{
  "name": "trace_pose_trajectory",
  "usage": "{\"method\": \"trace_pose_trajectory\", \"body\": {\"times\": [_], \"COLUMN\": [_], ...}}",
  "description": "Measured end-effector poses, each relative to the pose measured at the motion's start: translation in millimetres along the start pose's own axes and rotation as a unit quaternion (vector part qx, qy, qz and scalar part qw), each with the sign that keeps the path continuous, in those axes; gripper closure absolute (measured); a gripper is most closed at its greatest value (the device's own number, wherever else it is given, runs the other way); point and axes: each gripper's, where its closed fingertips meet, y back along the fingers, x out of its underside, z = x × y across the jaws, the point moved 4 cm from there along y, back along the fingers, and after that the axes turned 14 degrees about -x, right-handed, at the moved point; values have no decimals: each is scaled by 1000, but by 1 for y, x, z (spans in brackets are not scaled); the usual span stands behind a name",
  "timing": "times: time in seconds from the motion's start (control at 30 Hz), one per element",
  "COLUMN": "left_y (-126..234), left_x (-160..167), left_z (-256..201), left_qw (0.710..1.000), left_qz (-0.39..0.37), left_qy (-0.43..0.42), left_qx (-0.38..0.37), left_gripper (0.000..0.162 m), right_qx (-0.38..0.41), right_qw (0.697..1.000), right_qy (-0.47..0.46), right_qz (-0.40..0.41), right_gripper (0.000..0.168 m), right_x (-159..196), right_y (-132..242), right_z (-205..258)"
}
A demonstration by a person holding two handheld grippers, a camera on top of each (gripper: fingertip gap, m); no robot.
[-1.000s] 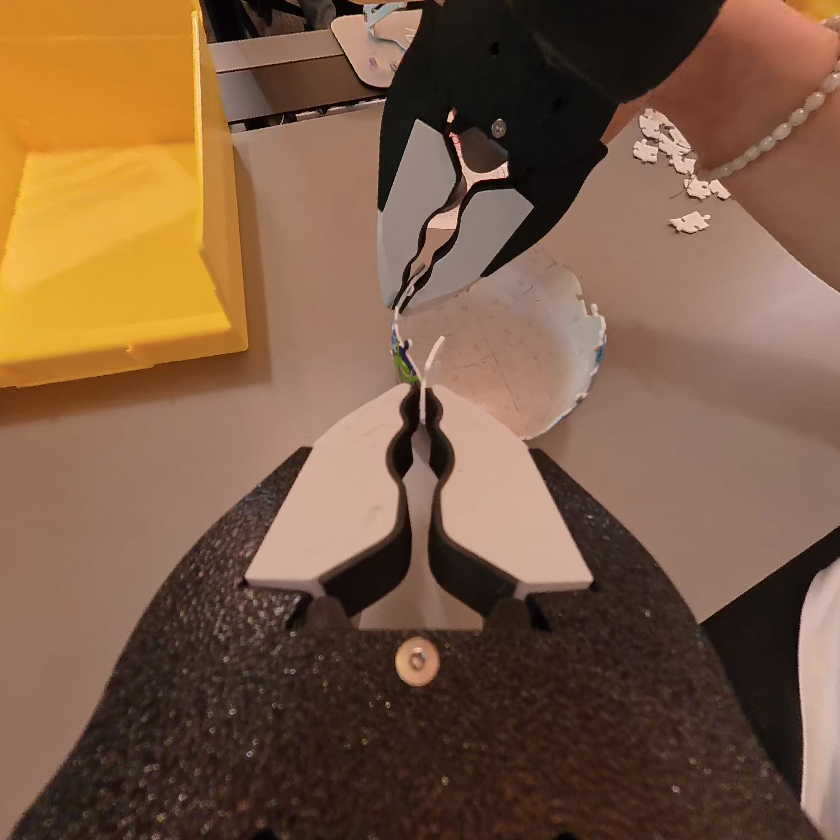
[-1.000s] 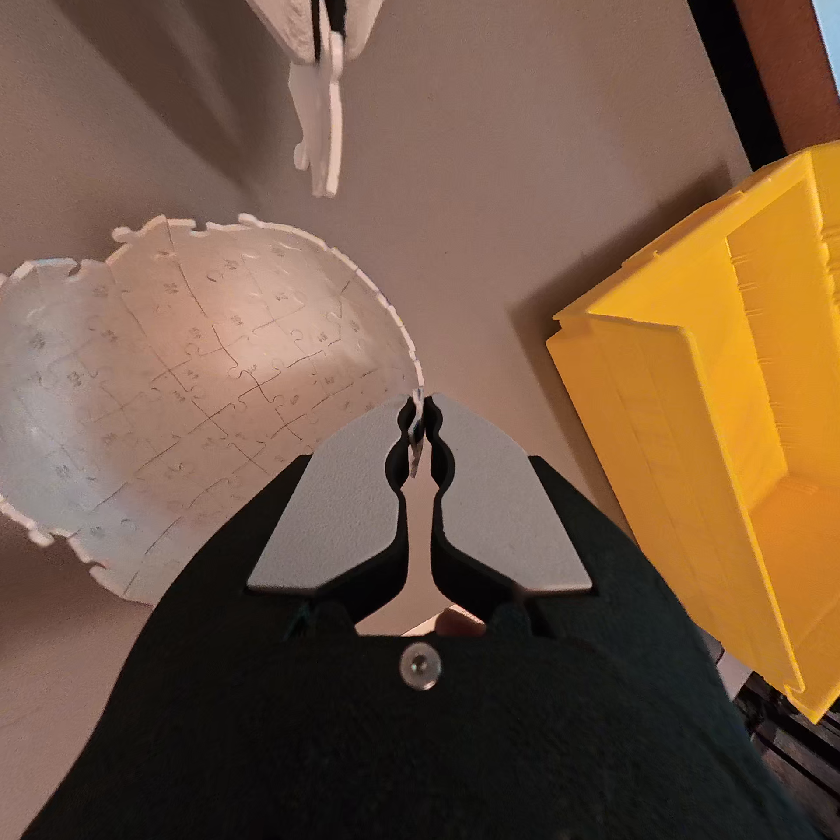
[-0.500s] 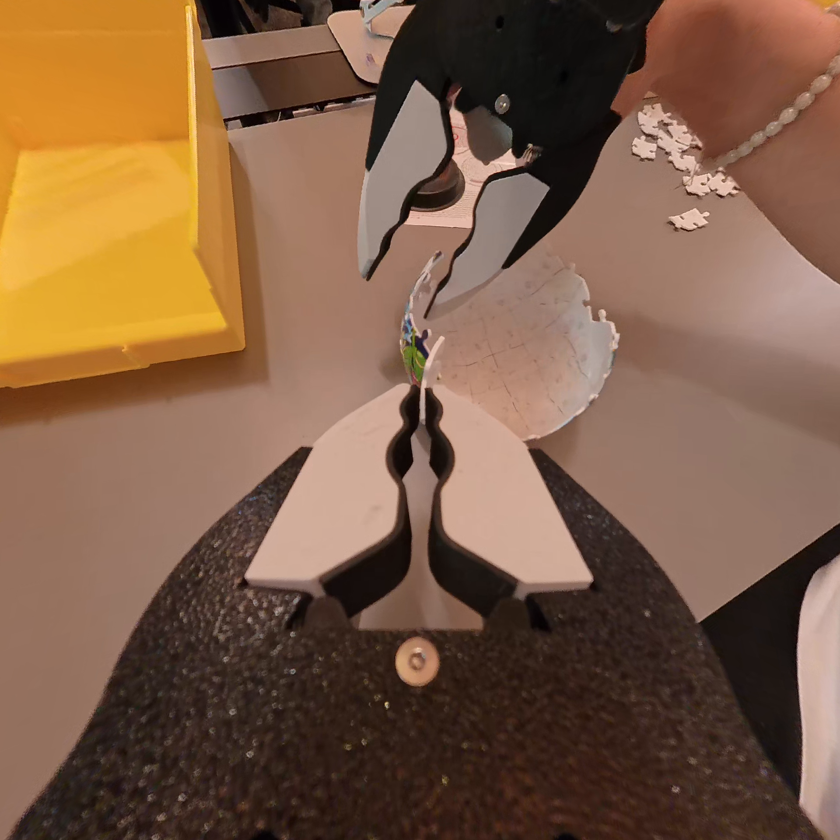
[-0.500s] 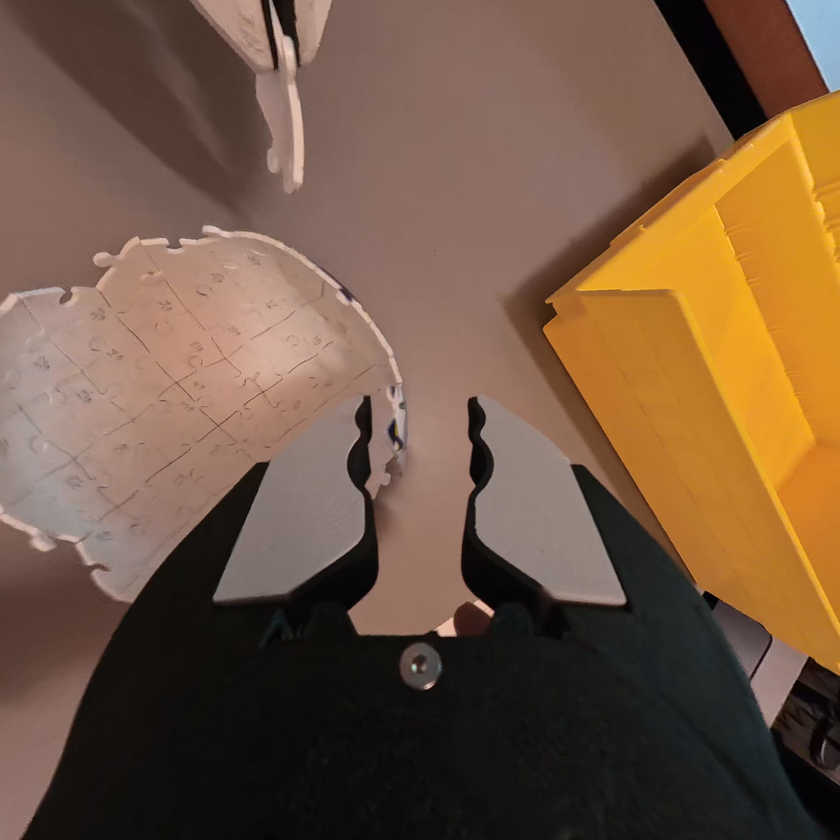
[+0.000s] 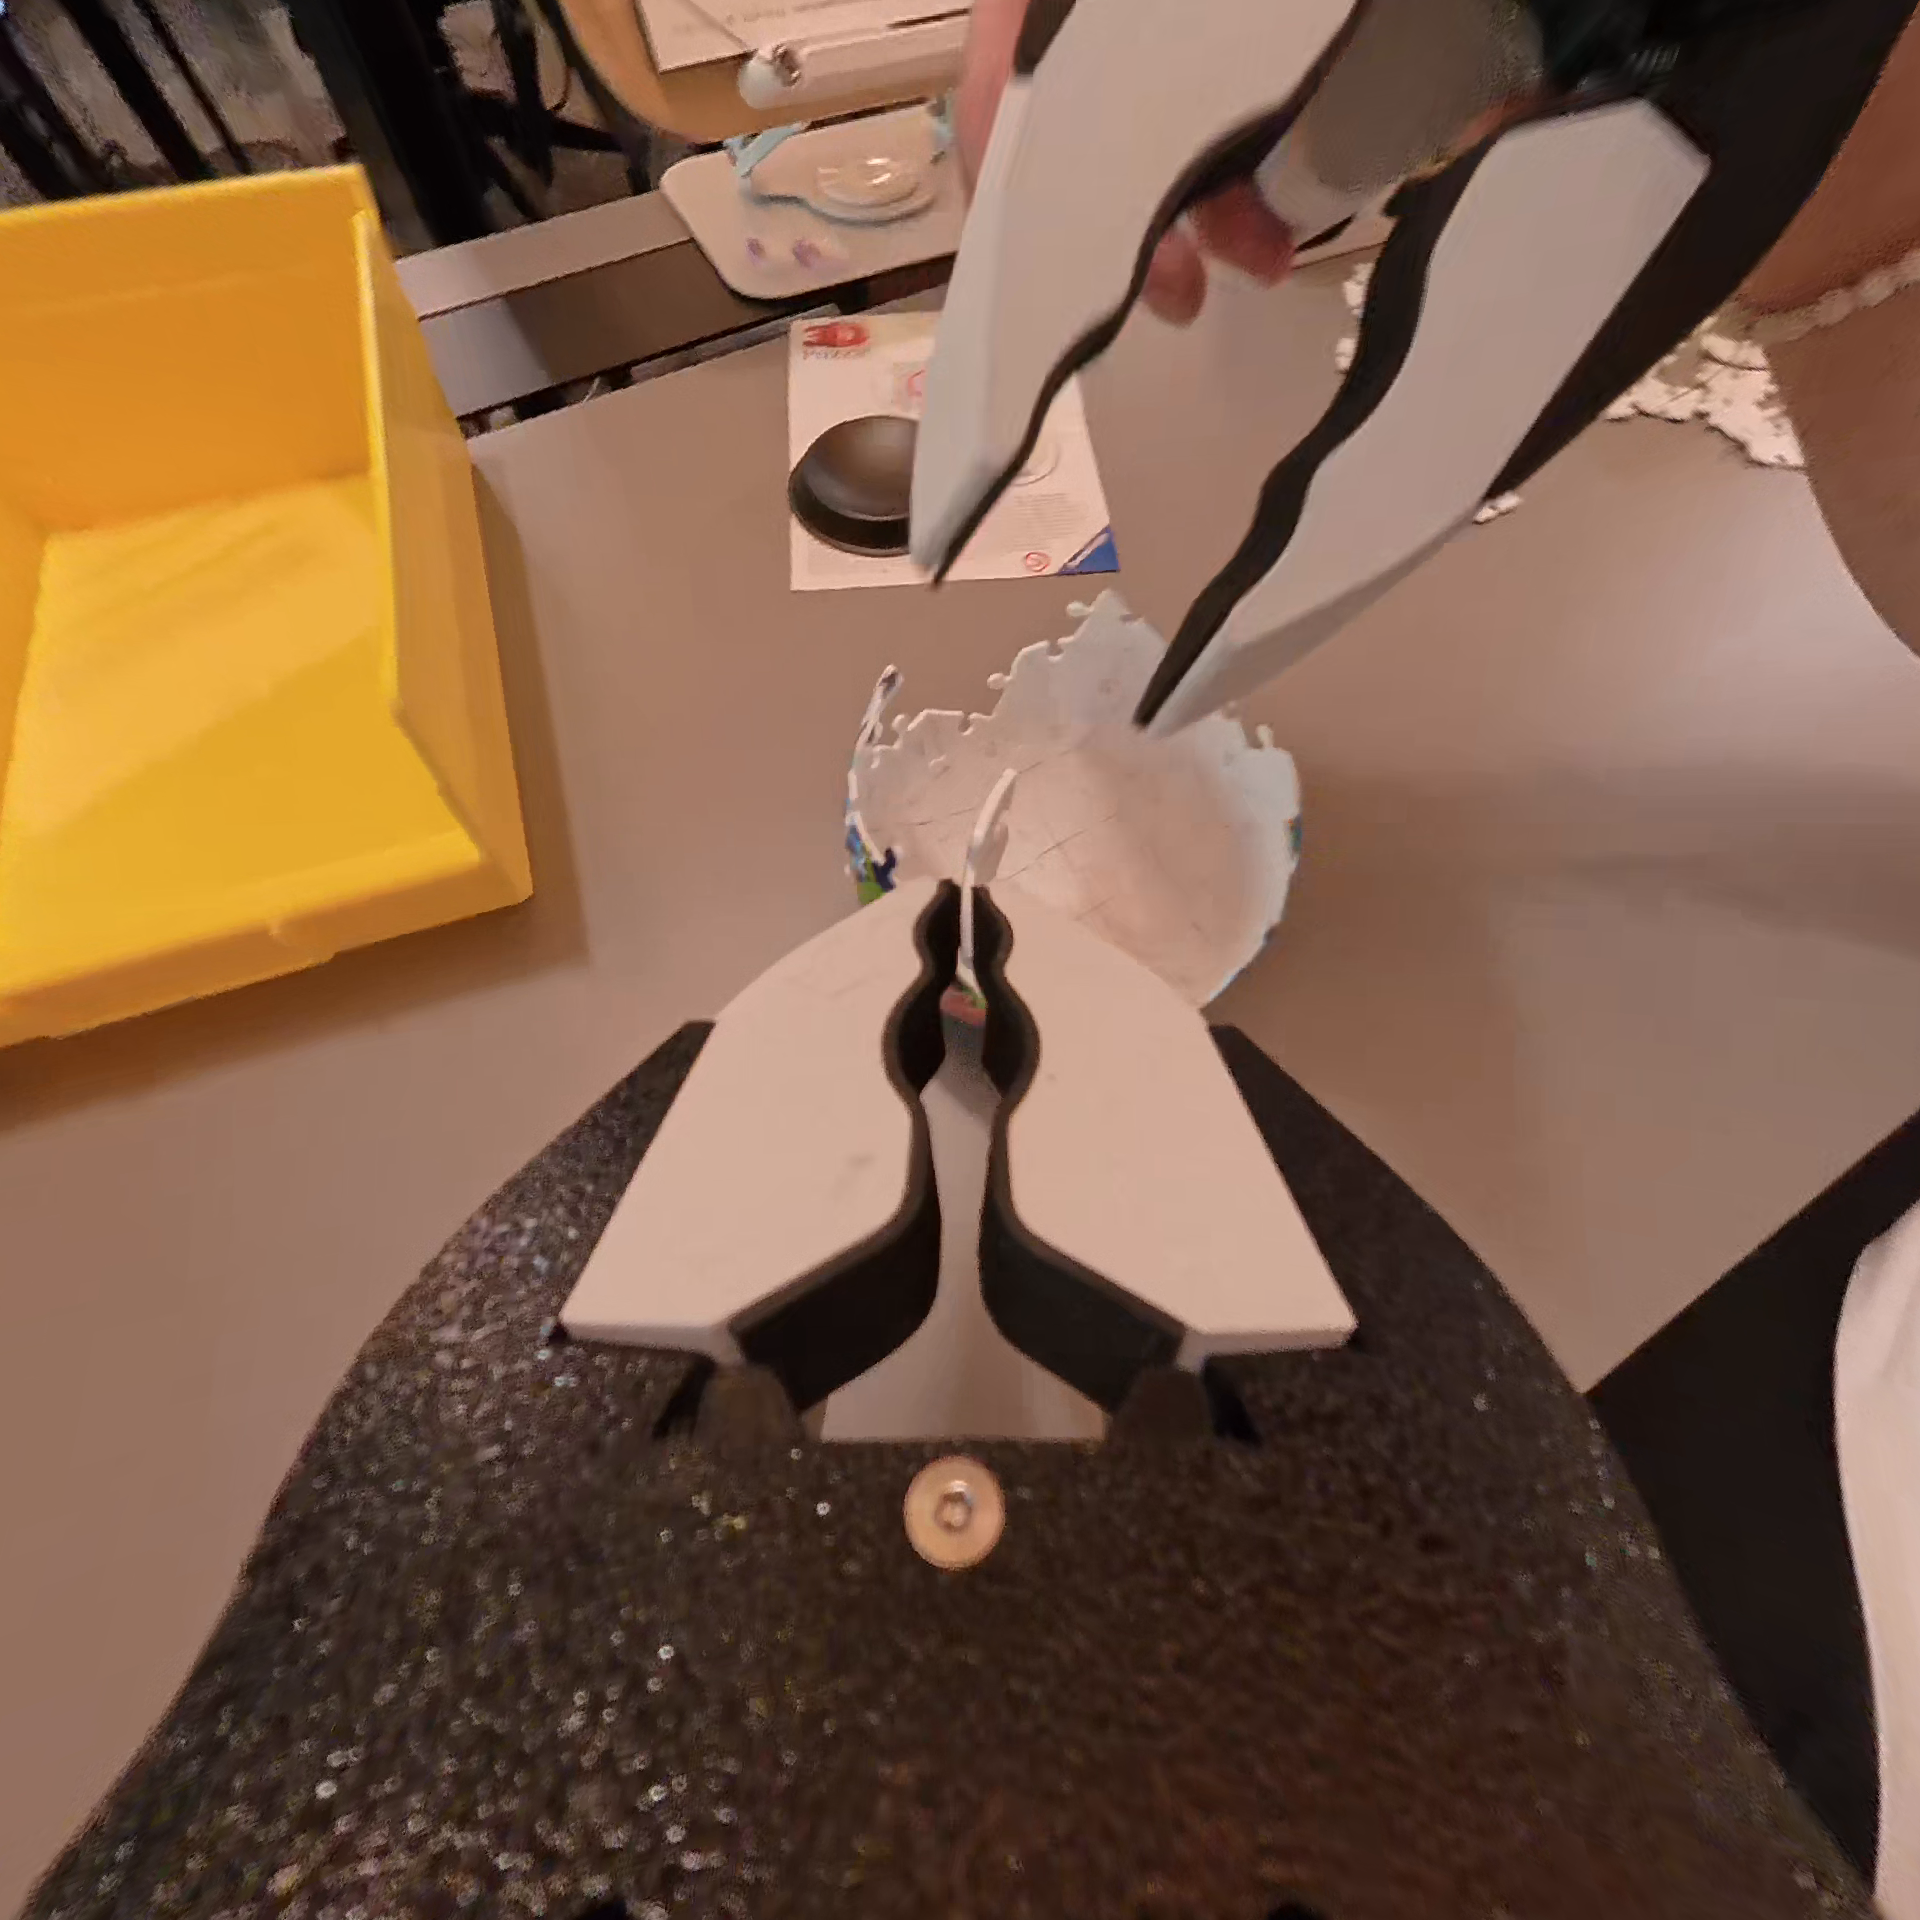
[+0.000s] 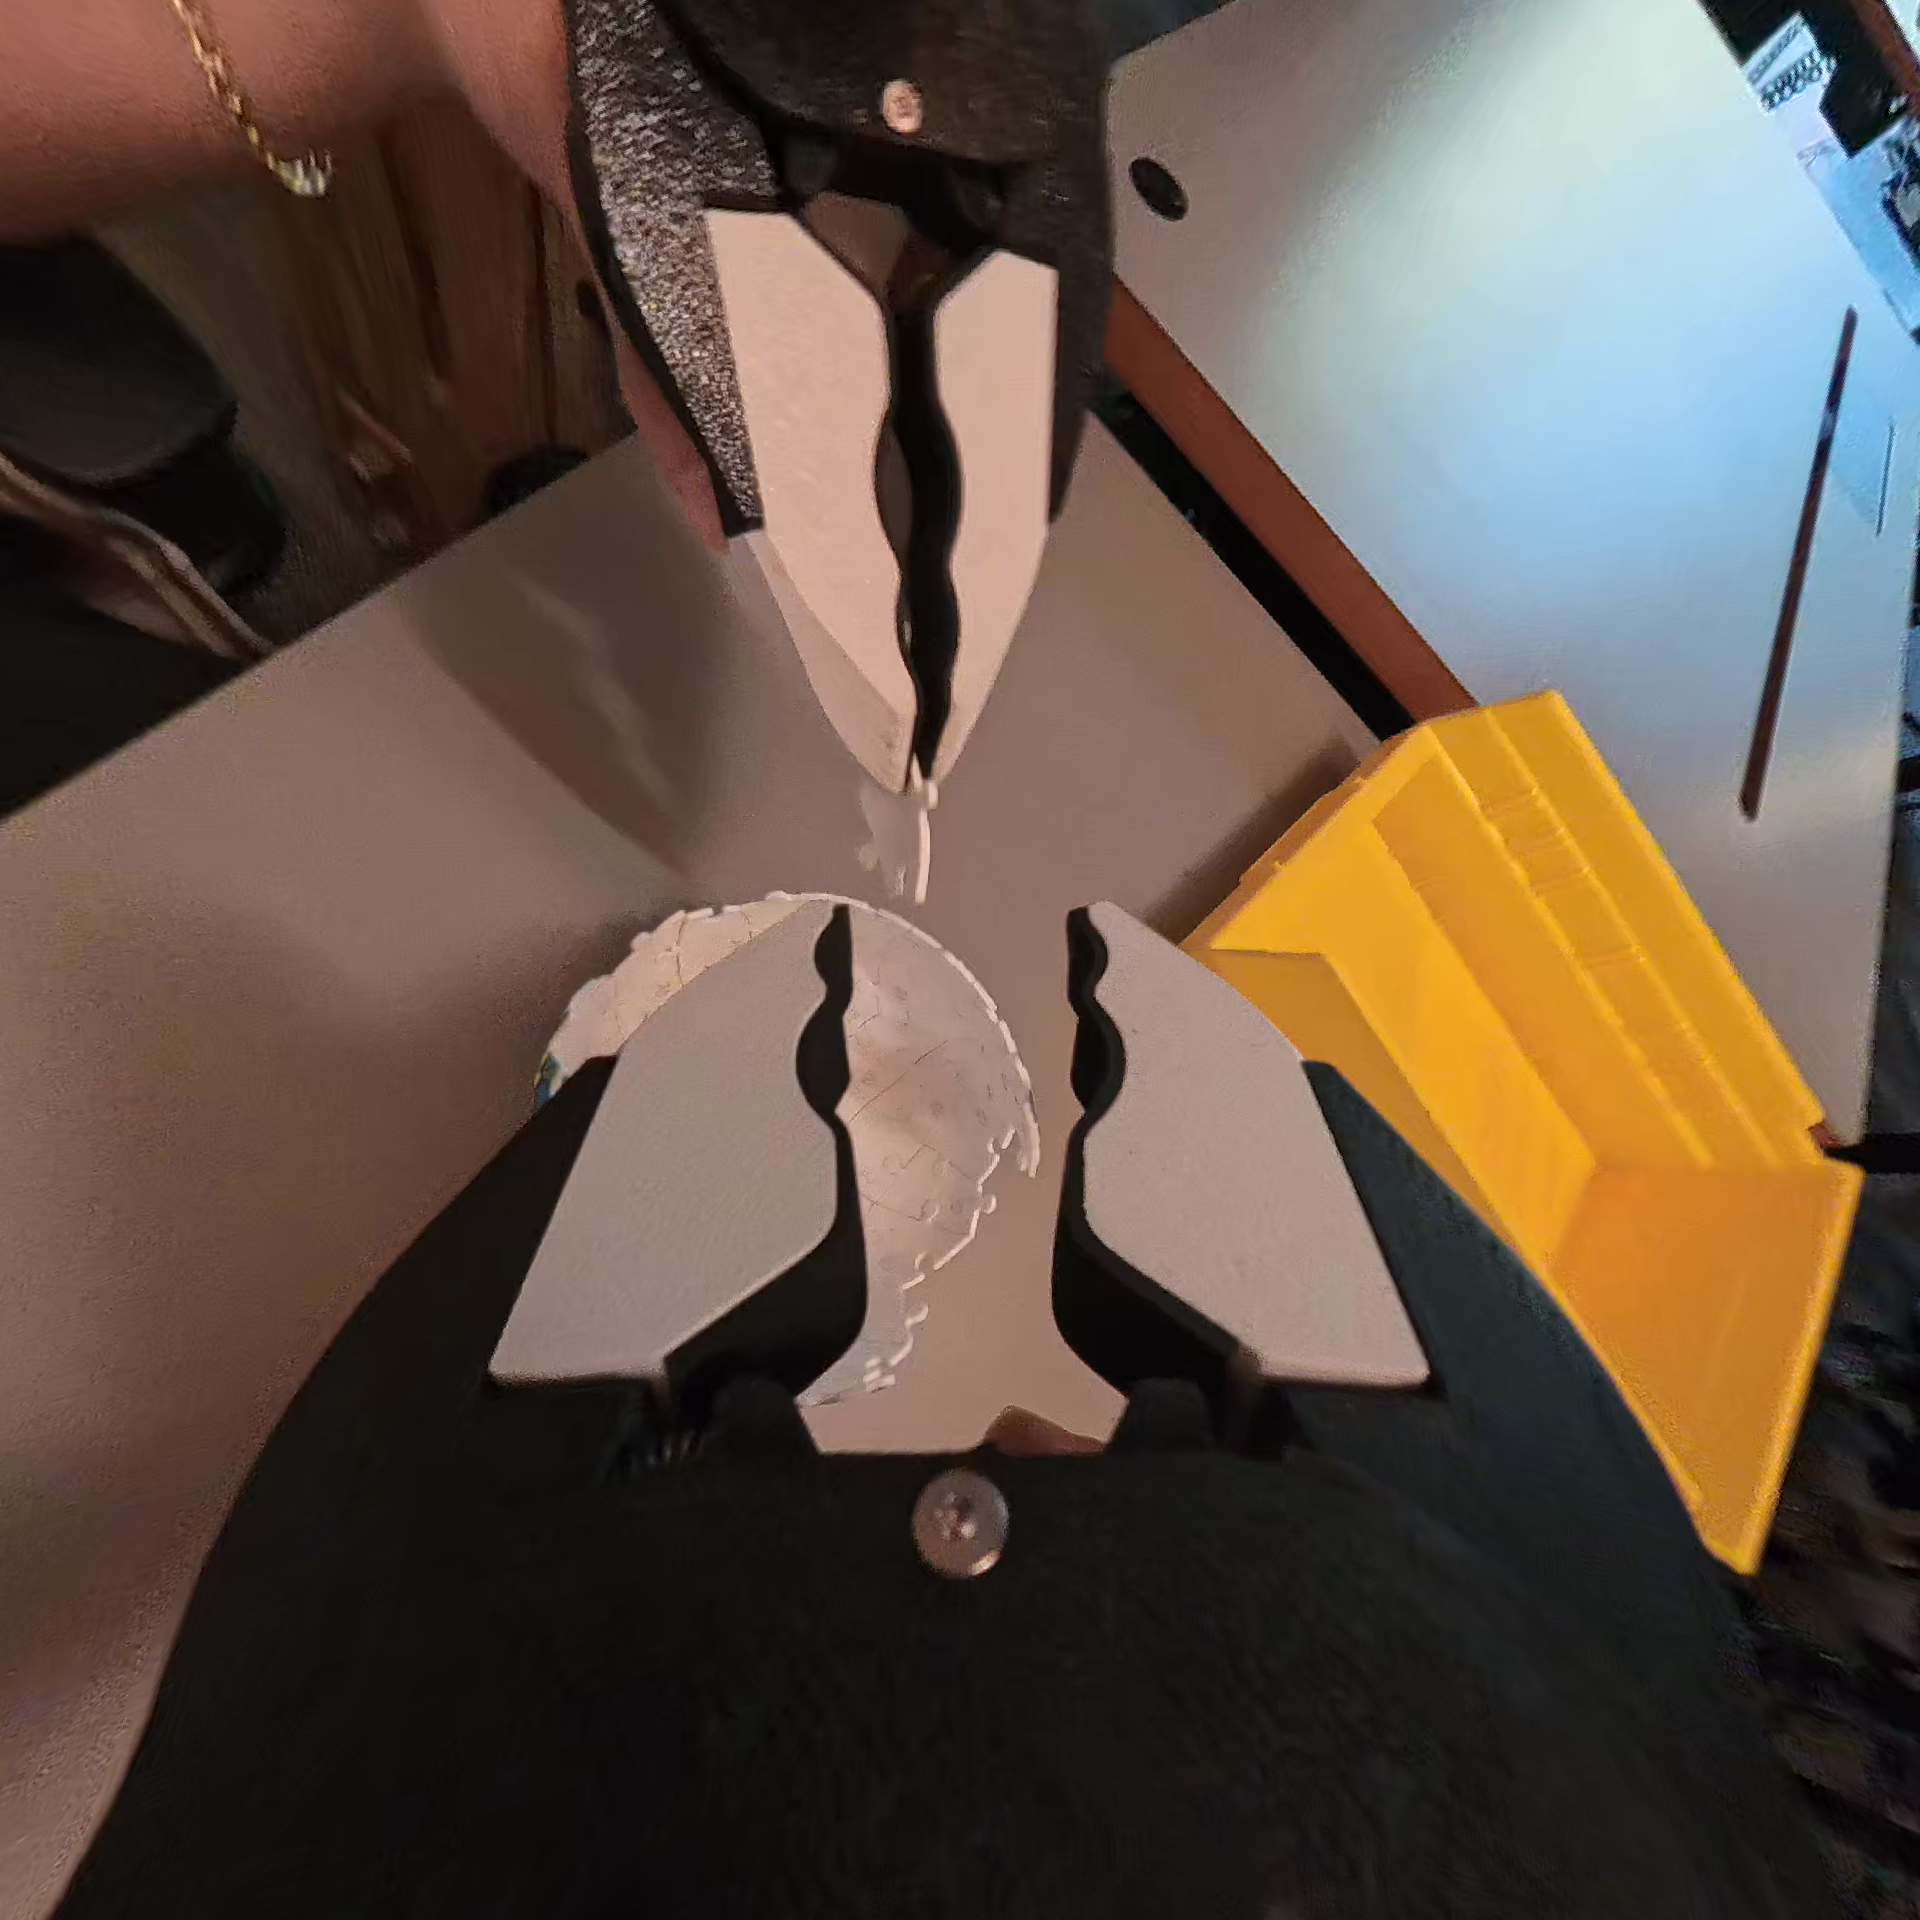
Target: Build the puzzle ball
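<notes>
Puzzle ball (image 5: pixel 1122 831) half-shell rests on grey table (image 5: pixel 1507 883) (yellow bin (image 5: pixel 208 582) beside).

The half-built puzzle ball (image 5: pixel 1132 831) is sitting on the counter (image 5: pixel 675 727), with a bin (image 5: pixel 239 582) lying to its left, a leaflet (image 5: pixel 945 457) lying behind it, and loose pieces (image 5: pixel 1704 405) lying far right behind

A printed leaflet (image 5: pixel 951 457) is seen lying on the table (image 5: pixel 1455 831), bearing a red logo at its top left corner, a small round red mark and a blue corner near its lower edge; its fine print is too small to be read. Faint small marks are printed inside the pieces of the puzzle shell (image 6: pixel 925 1091), but they cannot be made out.
</notes>
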Motion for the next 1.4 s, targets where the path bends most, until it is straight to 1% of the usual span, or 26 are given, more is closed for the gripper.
{"method": "trace_pose_trajectory", "body": {"times": [0.03,0.13,0.23,0.3,0.33,0.47,0.53,0.57,0.6,0.63,0.7,0.8,0.9,0.93,1.07,1.17,1.3,1.37,1.4], "left_y": [1,2,4,5,5,2,2,2,1,1,-1,-2,-2,-3,-6,-9,-15,-16,-16], "left_x": [-2,-4,-5,-7,-8,-8,-11,-12,-12,-12,-14,-20,-24,-25,-24,-24,-17,-16,-15], "left_z": [-3,-9,-10,-11,-12,-10,-9,-7,-5,-5,-7,-13,-17,-18,-19,-22,-22,-24,-25], "left_qw": [1000,1000,999,999,999,999,999,999,999,999,998,996,994,994,995,996,998,999,999], "left_qz": [-4,-6,-10,-18,-19,-25,-44,-47,-46,-45,-52,-71,-91,-96,-97,-86,-56,-49,-47], "left_qy": [-8,-29,-39,-35,-34,-36,-16,-6,2,10,23,43,47,41,12,9,-15,-24,-22], "left_qx": [5,4,0,6,7,-6,-13,-18,-23,-23,-12,15,26,27,18,24,6,6,12], "left_gripper": [160,160,160,160,160,160,158,153,146,143,140,143,155,159,160,160,160,160,160], "right_qx": [5,1,-19,-30,-33,-29,-8,0,13,24,18,11,5,4,-6,-4,-10,-7,-9], "right_qw": [1000,999,999,999,999,999,1000,1000,999,998,993,988,983,983,982,986,990,994,995], "right_qy": [13,23,26,28,27,17,13,9,4,-1,-12,-19,-24,-28,-43,-33,-15,-5,-2], "right_qz": [19,48,30,12,16,18,-4,-16,-35,-60,-114,-154,-180,-183,-186,-166,-143,-112,-97], "right_gripper": [132,147,157,160,163,166,166,166,166,166,166,166,166,166,166,166,153,146,146], "right_x": [-3,-6,-9,-12,-10,-7,-6,-5,-5,-6,-9,-9,-11,-10,-6,-3,-4,-2,0], "right_y": [-4,-14,-18,-20,-22,-23,-17,-12,-7,-1,7,11,12,13,14,14,15,12,10], "right_z": [2,4,6,8,9,8,5,3,1,-1,1,5,7,7,7,9,12,11,11]}}
